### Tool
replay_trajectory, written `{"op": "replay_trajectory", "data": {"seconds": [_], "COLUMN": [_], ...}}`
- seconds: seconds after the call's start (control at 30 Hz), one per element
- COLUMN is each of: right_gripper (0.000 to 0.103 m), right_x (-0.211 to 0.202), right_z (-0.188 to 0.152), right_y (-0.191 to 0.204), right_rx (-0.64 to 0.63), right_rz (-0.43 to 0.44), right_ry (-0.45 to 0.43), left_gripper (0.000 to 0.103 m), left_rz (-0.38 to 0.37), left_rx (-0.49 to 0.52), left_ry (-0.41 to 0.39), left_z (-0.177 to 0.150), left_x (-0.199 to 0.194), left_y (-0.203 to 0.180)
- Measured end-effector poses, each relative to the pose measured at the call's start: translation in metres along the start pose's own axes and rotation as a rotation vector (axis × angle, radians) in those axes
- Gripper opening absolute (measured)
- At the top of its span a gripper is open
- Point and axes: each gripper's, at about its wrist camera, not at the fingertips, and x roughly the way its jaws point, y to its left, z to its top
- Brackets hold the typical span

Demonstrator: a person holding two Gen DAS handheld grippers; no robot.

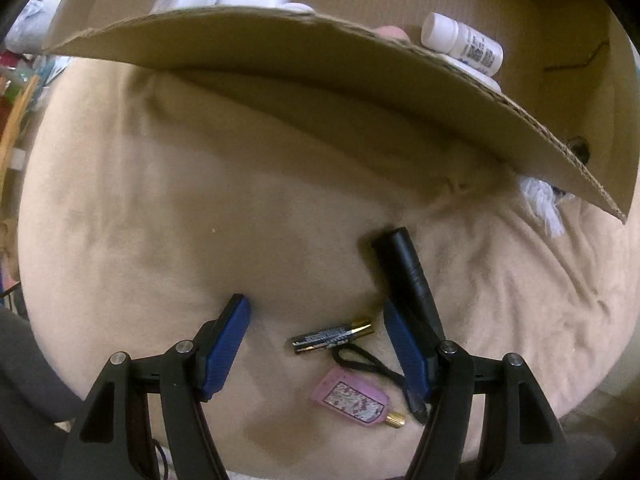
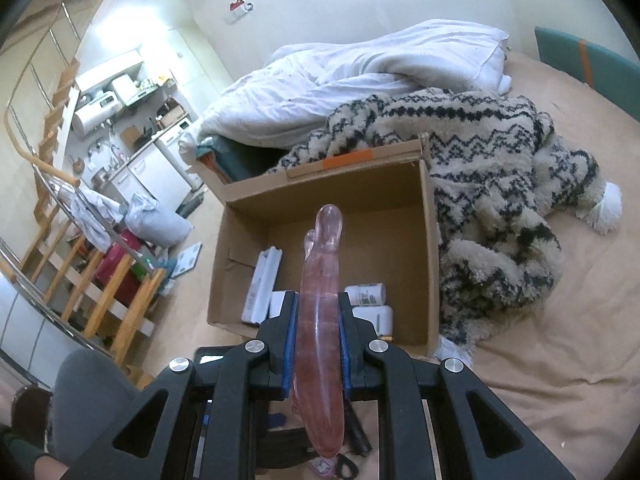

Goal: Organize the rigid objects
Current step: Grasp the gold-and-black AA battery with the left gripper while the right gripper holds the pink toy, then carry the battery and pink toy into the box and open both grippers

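My left gripper (image 1: pixel 316 312) is open, low over the beige bed sheet. Between its fingers lie two batteries (image 1: pixel 332 336) side by side. A pink tag with a brass end and black cord (image 1: pixel 356 400) lies just nearer. A black cylinder (image 1: pixel 408 276) lies by the right finger. My right gripper (image 2: pixel 318 308) is shut on a long pink glass rod (image 2: pixel 320 304), held above the near edge of an open cardboard box (image 2: pixel 434 256). The box holds white bottles (image 2: pixel 366 294) and white packages (image 2: pixel 264 284). A white bottle (image 1: pixel 464 40) shows over the box wall (image 1: pixel 320 68) in the left wrist view.
A patterned shaggy blanket (image 2: pixel 492 200) lies right of the box, a white duvet (image 2: pixel 360 76) behind it. A wooden stair rail (image 2: pixel 100 280) and kitchen clutter are off the bed's left edge. White tassels (image 1: pixel 540 204) lie by the box corner.
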Motion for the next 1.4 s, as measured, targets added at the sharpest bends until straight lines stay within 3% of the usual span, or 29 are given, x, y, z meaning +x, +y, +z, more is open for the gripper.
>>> {"op": "replay_trajectory", "data": {"seconds": [0.1,0.2,0.4,0.63,0.87,1.13,1.27,1.4], "right_gripper": [0.018,0.018,0.018,0.018,0.018,0.018,0.018,0.018], "right_x": [-0.003,-0.005,-0.007,-0.007,-0.004,0.003,0.008,0.022], "right_z": [0.002,0.002,0.002,0.001,0.0,-0.002,0.0,0.002], "right_y": [-0.002,-0.003,-0.004,-0.005,-0.008,-0.009,-0.01,-0.009], "right_rx": [0.003,0.012,0.019,0.013,0.013,0.01,0.012,0.012], "right_rz": [0.011,0.021,0.029,0.024,0.0,-0.038,-0.043,-0.049], "right_ry": [-0.008,-0.01,-0.013,-0.002,0.014,0.035,0.045,0.075], "left_gripper": [0.066,0.065,0.039,0.039,0.039,0.039,0.039,0.039], "left_rz": [0.0,0.01,0.026,-0.006,0.037,0.098,0.075,0.045], "left_rx": [-0.006,-0.058,-0.065,-0.008,0.01,0.101,0.113,0.154], "left_ry": [0.032,0.017,0.024,0.0,-0.05,-0.112,-0.154,-0.224], "left_z": [-0.006,-0.009,-0.015,-0.007,0.005,0.005,0.017,0.025], "left_x": [0.002,0.004,0.004,0.001,-0.019,-0.035,-0.053,-0.094], "left_y": [-0.007,-0.004,-0.007,0.0,0.034,0.063,0.07,0.098]}}
